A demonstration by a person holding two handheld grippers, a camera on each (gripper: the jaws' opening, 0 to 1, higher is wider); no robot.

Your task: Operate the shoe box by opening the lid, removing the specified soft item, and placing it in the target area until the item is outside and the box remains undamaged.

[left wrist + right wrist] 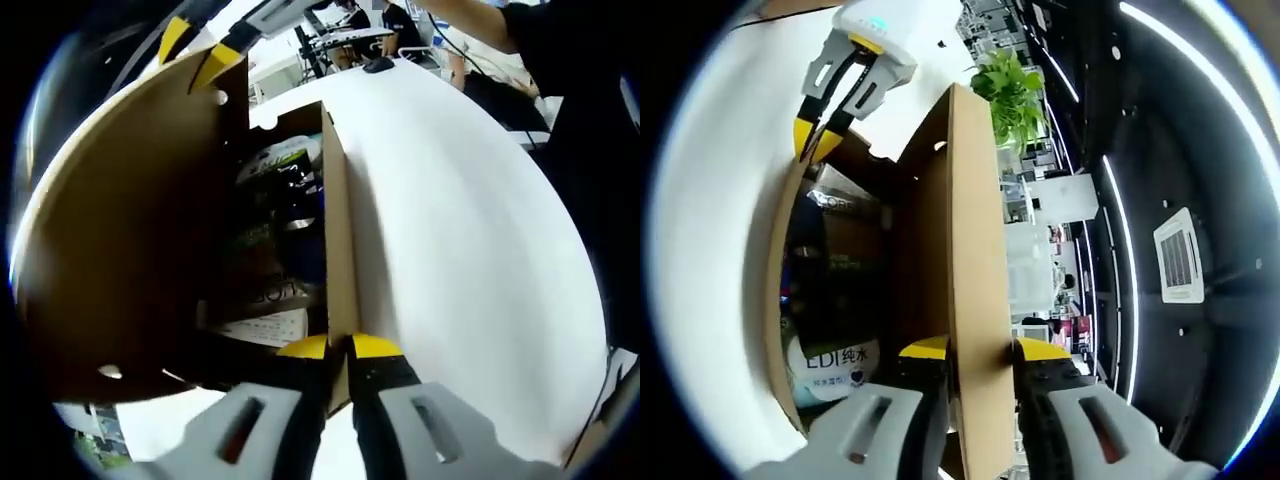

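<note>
A: While the right gripper pinches the raised lid, where is the soft item?

B: Inside the shoe box, below the lid; a white pack may be it, hard to tell. The left gripper clamps the box's side wall.

A: Room around?

B: The white table lies bare beside that wall.

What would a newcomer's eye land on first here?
The raised cardboard lid, pinched edge-on by the right hand-held gripper. Next, the left hand-held gripper clamped on the box wall beside the white table. Inside the open box, packaged items lie crowded.
</note>
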